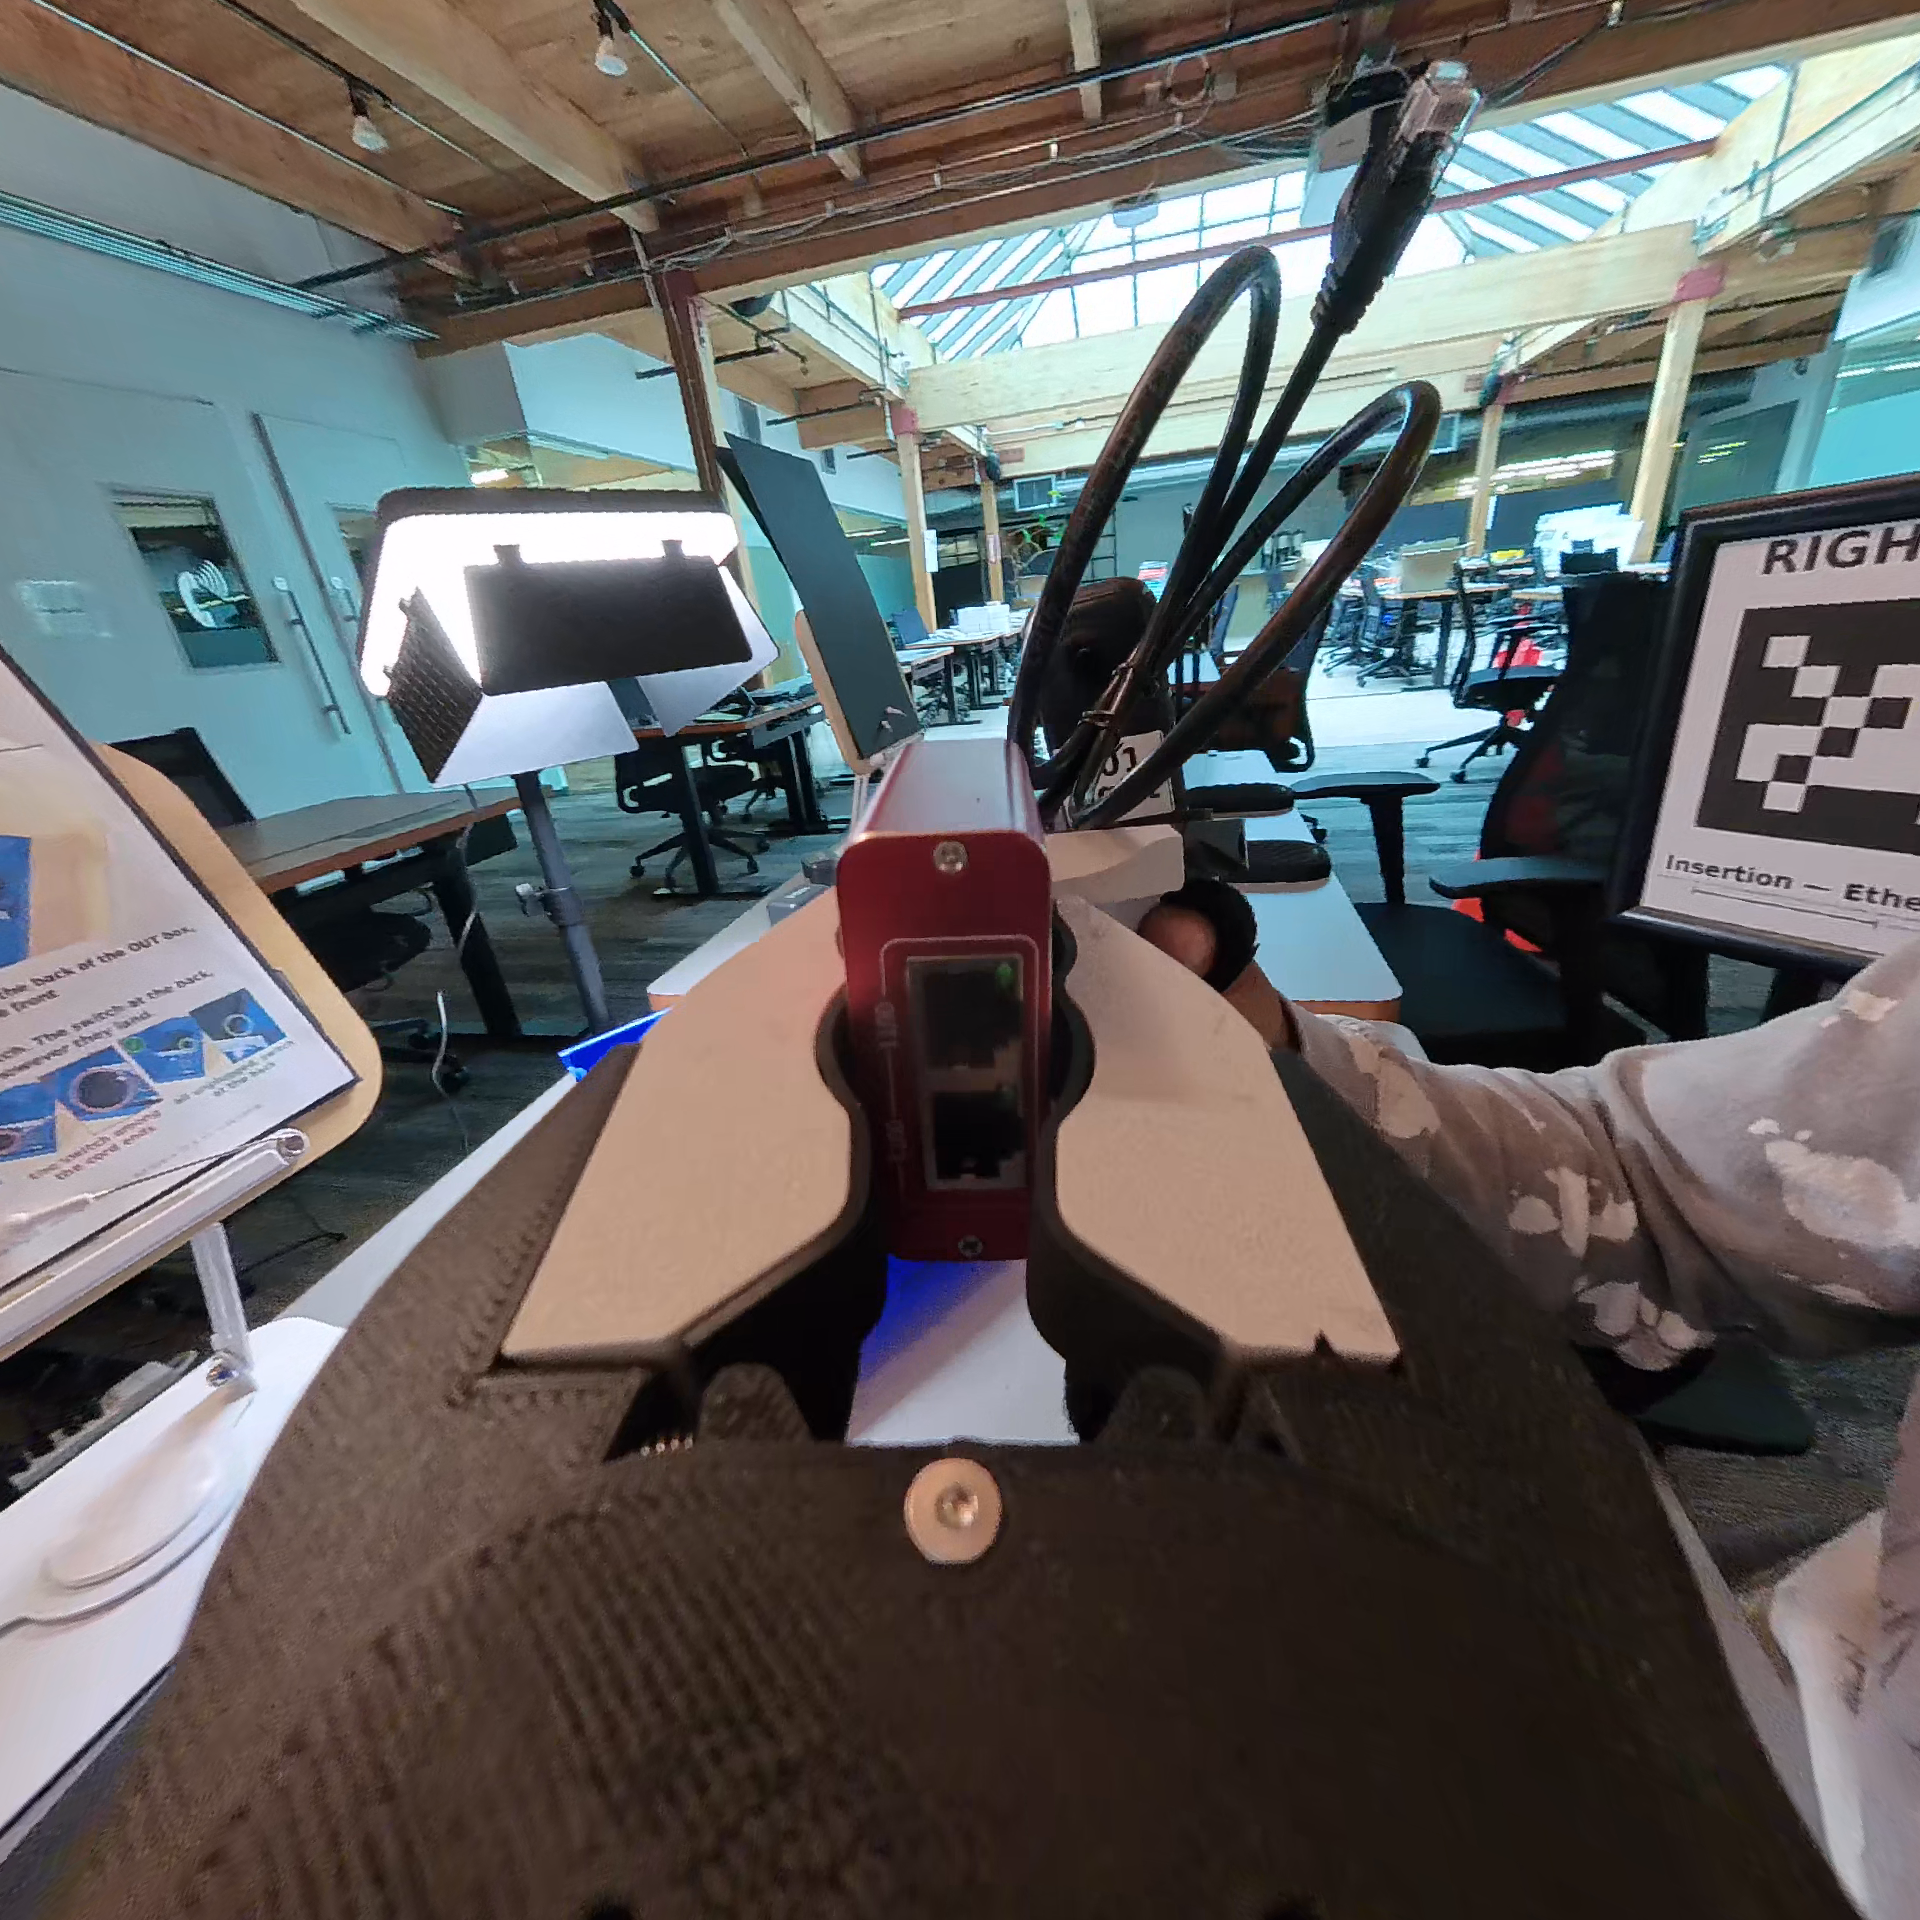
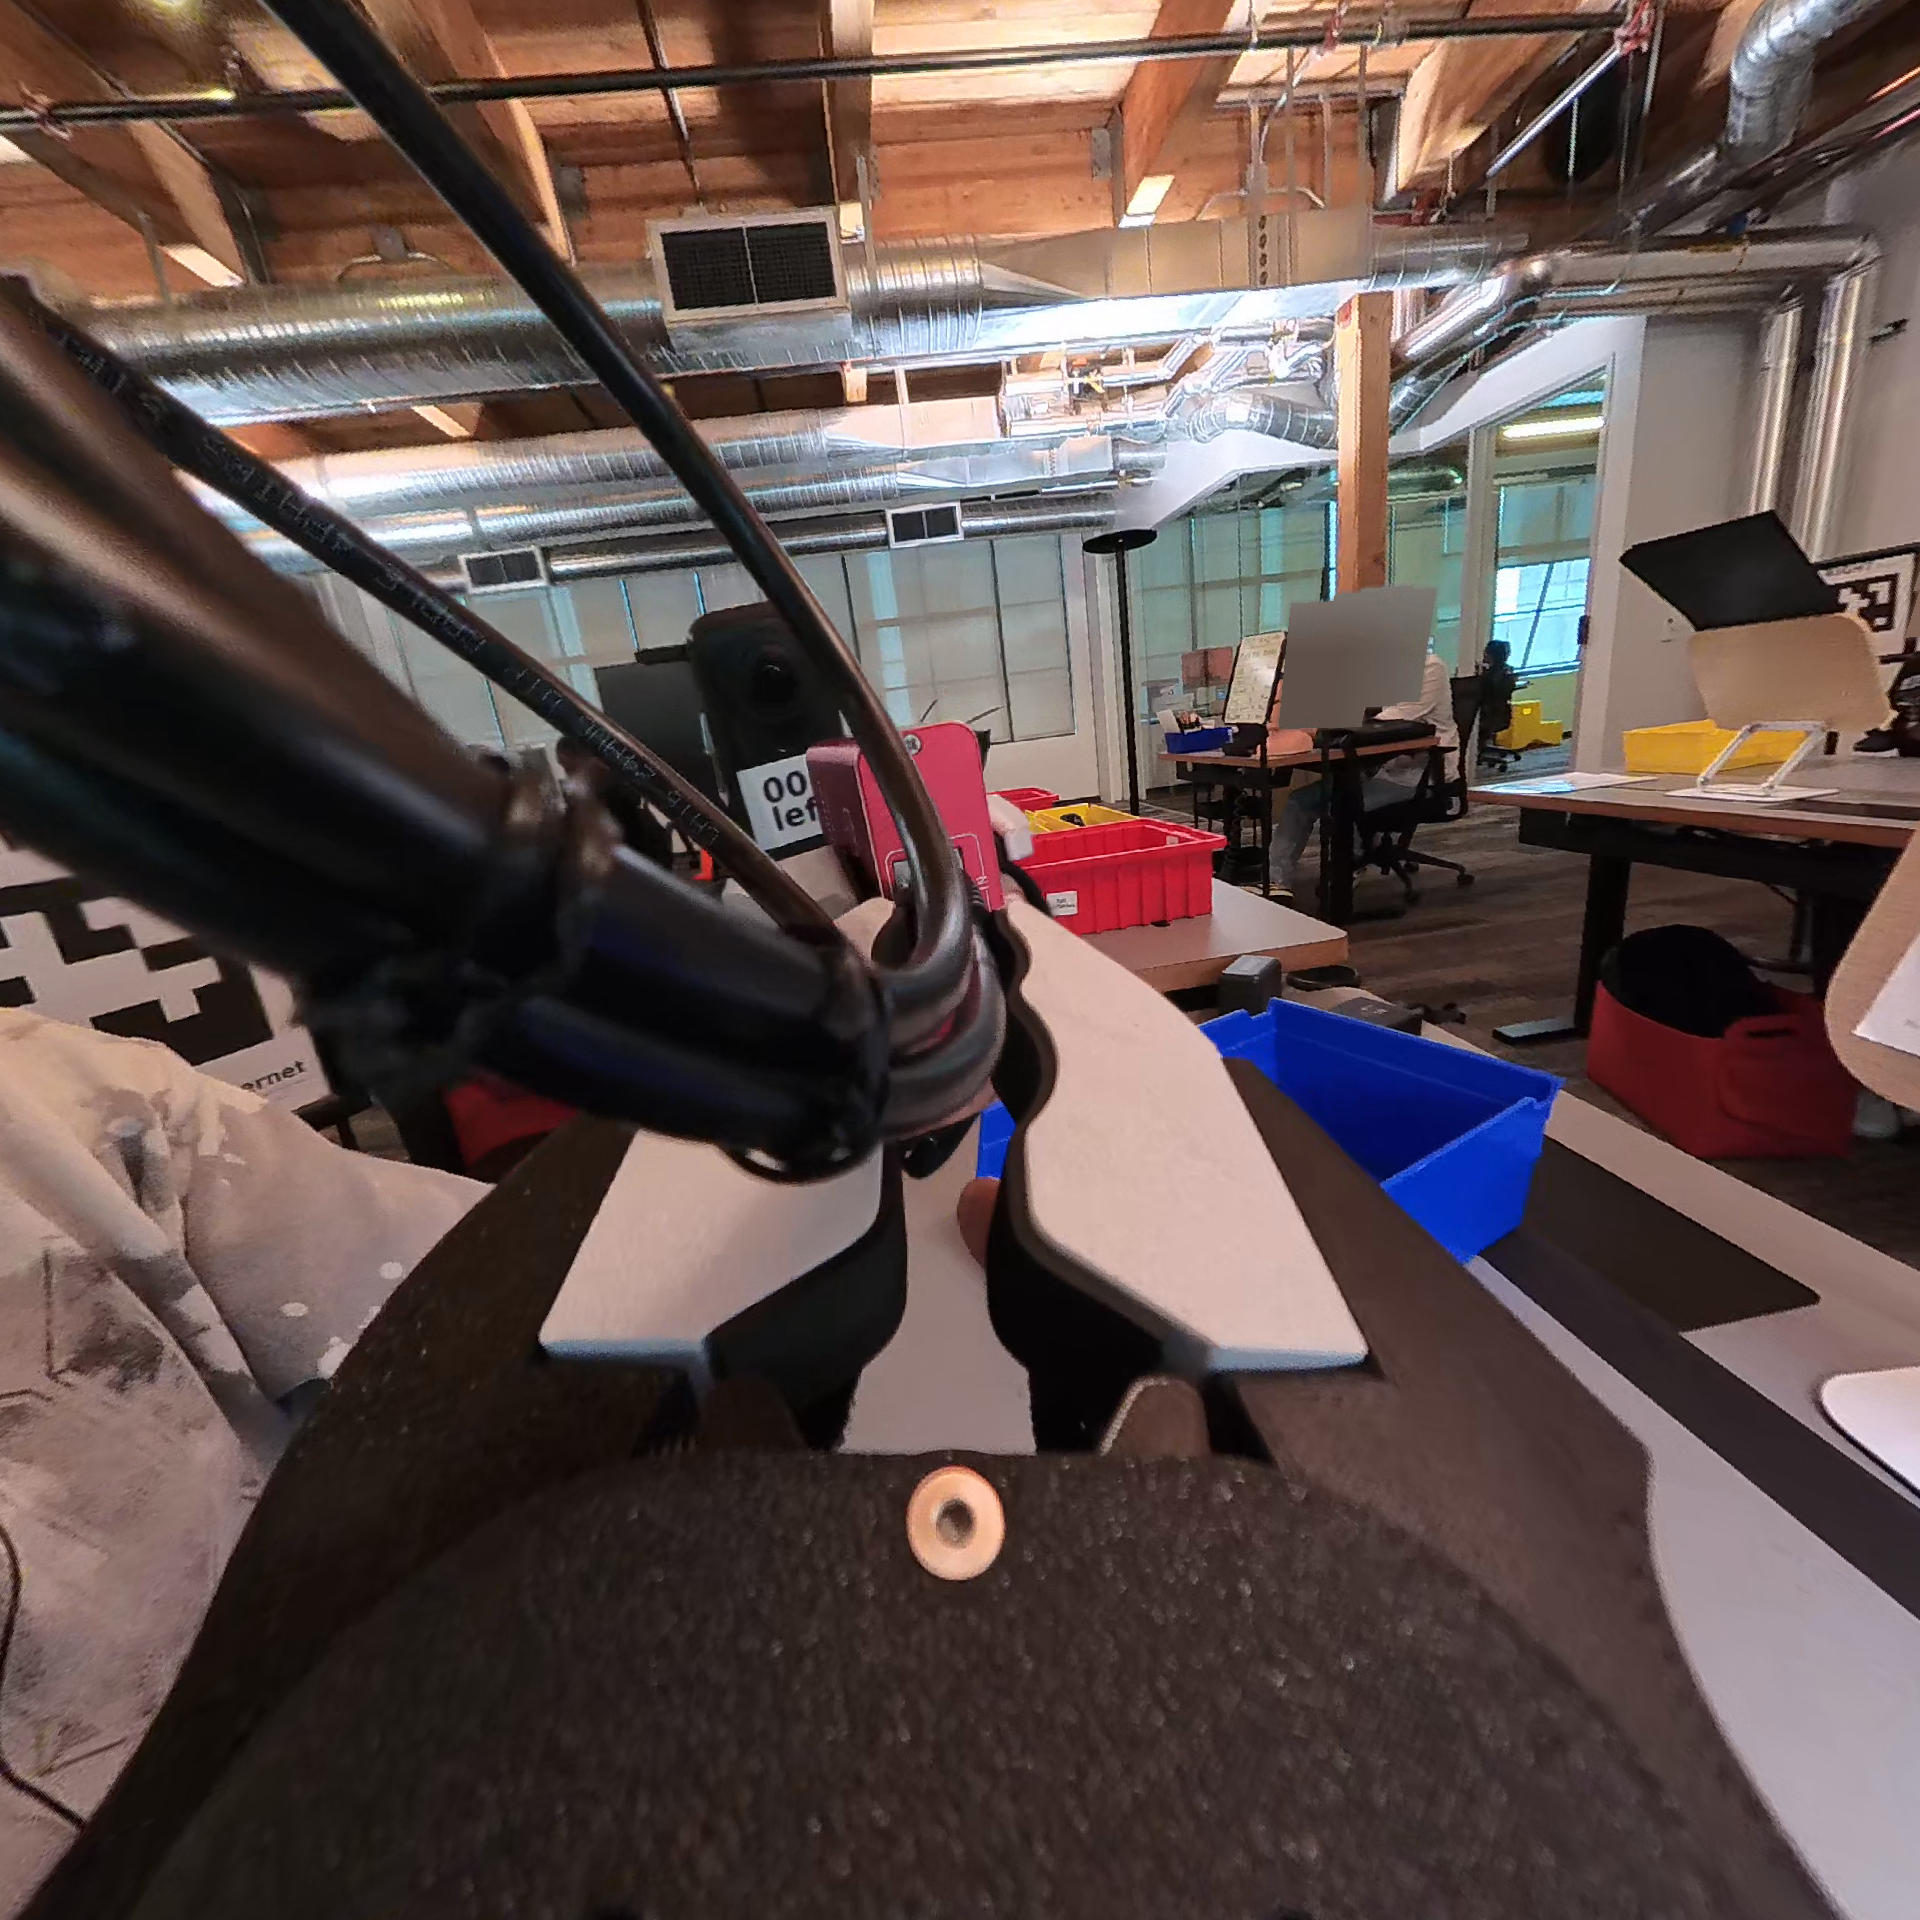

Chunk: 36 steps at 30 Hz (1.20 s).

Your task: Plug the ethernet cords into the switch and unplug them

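Observation:
My left gripper (image 1: 951,987) is shut on the red switch (image 1: 940,935) and holds it on end in the air. Its two ethernet ports (image 1: 971,1070) face the camera, both with nothing in them. Behind it my right gripper (image 1: 1122,862) holds a looped black ethernet cord (image 1: 1174,540), whose clear plug (image 1: 1439,104) points up at the top right. In the right wrist view my right gripper (image 2: 935,956) is shut on the bundled black cord (image 2: 925,987). The red switch (image 2: 935,810) sits just beyond the cord in the left gripper (image 2: 779,800).
A lit lamp panel (image 1: 561,623) stands at the left. An instruction sheet on a stand (image 1: 135,997) is near left, a framed marker sign (image 1: 1808,727) at right. A blue bin (image 2: 1382,1122) lies on the table, red bins (image 2: 1122,862) farther back. Desks and office chairs (image 1: 1496,935) lie beyond.

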Tool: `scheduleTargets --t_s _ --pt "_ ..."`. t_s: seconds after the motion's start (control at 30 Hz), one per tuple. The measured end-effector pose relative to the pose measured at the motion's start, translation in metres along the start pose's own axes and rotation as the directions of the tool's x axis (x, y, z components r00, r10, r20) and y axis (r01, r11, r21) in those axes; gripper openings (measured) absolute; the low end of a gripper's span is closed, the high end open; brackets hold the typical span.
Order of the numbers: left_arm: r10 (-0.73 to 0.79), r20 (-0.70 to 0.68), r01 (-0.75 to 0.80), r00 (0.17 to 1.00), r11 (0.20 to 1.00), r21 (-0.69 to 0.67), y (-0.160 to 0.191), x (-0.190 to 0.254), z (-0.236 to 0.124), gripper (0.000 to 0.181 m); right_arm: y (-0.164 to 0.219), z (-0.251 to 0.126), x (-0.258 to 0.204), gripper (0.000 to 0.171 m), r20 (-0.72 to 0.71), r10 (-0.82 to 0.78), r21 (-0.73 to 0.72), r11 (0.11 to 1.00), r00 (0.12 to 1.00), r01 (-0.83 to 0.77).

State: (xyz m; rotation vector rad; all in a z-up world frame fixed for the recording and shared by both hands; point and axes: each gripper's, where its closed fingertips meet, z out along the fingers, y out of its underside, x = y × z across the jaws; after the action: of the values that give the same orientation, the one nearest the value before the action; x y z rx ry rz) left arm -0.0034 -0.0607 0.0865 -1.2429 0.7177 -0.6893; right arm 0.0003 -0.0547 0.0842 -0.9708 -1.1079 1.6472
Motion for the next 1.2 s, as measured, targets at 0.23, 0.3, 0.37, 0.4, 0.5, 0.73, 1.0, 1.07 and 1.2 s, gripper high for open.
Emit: scheduleTargets --t_s 0.23,0.3,0.37,0.4,0.5,0.73,1.0,1.07,1.2 --pt "0.051 0.098 -0.058 0.994 0.996 0.069 -0.029 -0.013 -0.035 0.030 -0.032 -0.032 0.013 0.013 -0.143 -0.142 -0.002 0.990 0.979 0.144" --pt "0.001 0.093 -0.005 0.996 0.999 0.041 -0.018 -0.017 -0.024 0.030 -0.025 -0.031 0.026 0.013 -0.169 -0.103 -0.059 0.994 0.980 0.094" --pt "-0.026 0.125 0.026 0.992 1.000 0.005 -0.008 -0.030 -0.027 0.030 -0.017 -0.050 0.052 0.012 -0.268 -0.118 -0.136 0.987 0.956 0.083" --pt "-0.046 0.133 0.046 0.990 0.999 0.007 -0.007 -0.036 -0.031 0.030 -0.014 -0.061 0.065 0.013 -0.311 -0.118 -0.170 0.983 0.943 0.067" --pt "-0.093 0.137 0.088 0.986 0.995 0.039 -0.014 -0.044 -0.045 0.030 -0.009 -0.097 0.097 0.013 -0.403 -0.069 -0.217 0.976 0.913 -0.023" --pt "-0.062 0.183 0.054 0.981 0.997 0.049 -0.027 -0.054 -0.068 0.030 0.043 -0.203 0.169 0.013 -0.651 -0.134 -0.495 0.821 0.747 -0.284" --pt "-0.082 0.174 0.073 0.981 0.996 0.058 -0.028 -0.058 -0.070 0.030 0.108 -0.306 0.178 0.013 -0.695 -0.066 -0.706 0.250 0.716 -0.662" --pt "-0.080 0.170 0.073 0.982 0.996 0.047 -0.026 -0.058 -0.068 0.030 0.116 -0.326 0.175 0.013 -0.713 -0.074 -0.702 0.089 0.698 -0.707" --pt "-0.085 0.163 0.081 0.983 0.996 0.030 -0.021 -0.058 -0.065 0.030 0.130 -0.347 0.170 0.013 -0.713 -0.099 -0.677 -0.162 0.694 -0.718"
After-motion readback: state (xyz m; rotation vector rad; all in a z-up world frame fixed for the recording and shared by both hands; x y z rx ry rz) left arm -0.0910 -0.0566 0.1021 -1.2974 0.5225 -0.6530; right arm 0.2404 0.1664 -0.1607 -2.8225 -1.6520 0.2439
